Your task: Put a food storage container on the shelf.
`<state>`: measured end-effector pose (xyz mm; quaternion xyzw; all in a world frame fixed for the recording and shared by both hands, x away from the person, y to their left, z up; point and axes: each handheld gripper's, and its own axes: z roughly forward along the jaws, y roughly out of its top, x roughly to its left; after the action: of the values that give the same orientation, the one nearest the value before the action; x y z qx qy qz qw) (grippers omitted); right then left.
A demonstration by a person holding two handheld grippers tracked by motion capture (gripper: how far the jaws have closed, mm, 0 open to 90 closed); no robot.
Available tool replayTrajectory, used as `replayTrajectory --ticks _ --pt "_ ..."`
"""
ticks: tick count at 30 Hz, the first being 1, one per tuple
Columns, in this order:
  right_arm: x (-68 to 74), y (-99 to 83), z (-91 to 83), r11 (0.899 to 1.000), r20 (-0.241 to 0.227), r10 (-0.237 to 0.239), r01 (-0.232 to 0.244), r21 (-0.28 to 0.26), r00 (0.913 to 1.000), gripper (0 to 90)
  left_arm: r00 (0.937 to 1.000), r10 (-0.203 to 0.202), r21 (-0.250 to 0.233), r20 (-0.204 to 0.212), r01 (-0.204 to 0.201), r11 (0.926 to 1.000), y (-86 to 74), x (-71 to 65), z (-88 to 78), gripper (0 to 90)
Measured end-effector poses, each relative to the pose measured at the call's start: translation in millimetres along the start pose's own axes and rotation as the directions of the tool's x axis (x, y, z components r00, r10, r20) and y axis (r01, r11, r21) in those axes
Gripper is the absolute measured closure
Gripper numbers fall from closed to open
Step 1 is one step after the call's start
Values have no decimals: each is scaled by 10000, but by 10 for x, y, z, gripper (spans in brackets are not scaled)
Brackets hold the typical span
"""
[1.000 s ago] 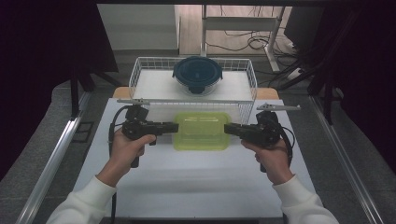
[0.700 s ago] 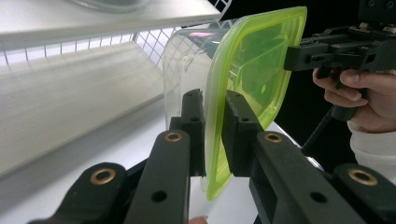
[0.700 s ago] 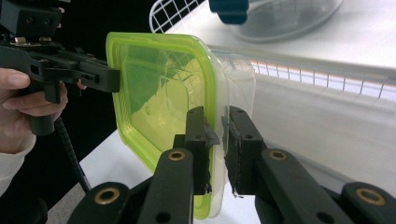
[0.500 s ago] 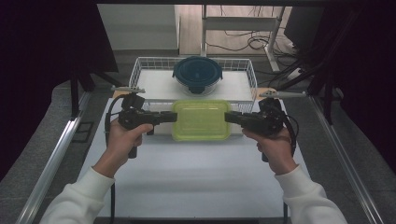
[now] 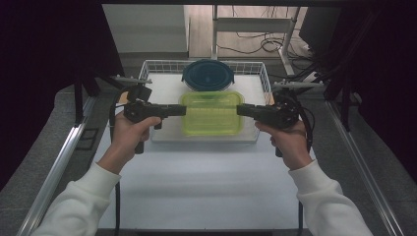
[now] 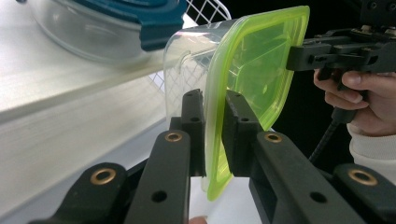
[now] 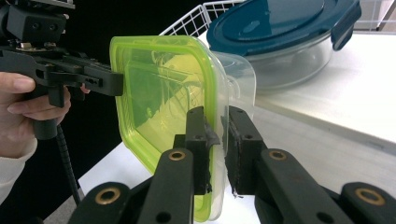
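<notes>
A clear rectangular container with a yellow-green lid (image 5: 212, 113) hangs in the air over the front edge of a white wire basket (image 5: 147, 69). My left gripper (image 5: 183, 110) is shut on the lid's left rim and my right gripper (image 5: 240, 110) on its right rim. In the left gripper view the jaws (image 6: 214, 100) pinch the green rim (image 6: 252, 60), with the other gripper (image 6: 292, 56) clamped on the far side. The right gripper view shows my right gripper (image 7: 215, 114) pressing on the rim (image 7: 159, 88), and the left gripper (image 7: 119, 84) opposite.
A round glass bowl with a dark blue clip lid (image 5: 208, 74) sits at the back of the basket, also seen close behind the held container (image 6: 126, 18) (image 7: 280, 23). The white table top (image 5: 206, 187) stretches toward the person. Metal rails run along both sides.
Both hands have risen and moved away from the person, carrying the green-lidded container from the table up over the basket's front edge. The grip on both rims is unchanged.
</notes>
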<state>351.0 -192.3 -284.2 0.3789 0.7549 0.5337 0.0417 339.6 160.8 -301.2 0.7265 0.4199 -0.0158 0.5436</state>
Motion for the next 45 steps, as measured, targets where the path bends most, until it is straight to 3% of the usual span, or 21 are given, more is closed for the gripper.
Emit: replayTrajectory --ticks 20,38,45 --pt "-92 394 93 9998 -81 106 -107 -151 9999 796 9999 108 -118 -31 -109 9999 424 135 -25 806" --pt "-414 858 254 9971 -156 746 -748 -110 9971 797 10000 -96 -52 -25 95 9999 963 375 104 809" --pt "-481 997 298 9950 -309 993 -997 -108 9946 798 9999 -161 -135 -62 160 9998 1114 388 82 809"
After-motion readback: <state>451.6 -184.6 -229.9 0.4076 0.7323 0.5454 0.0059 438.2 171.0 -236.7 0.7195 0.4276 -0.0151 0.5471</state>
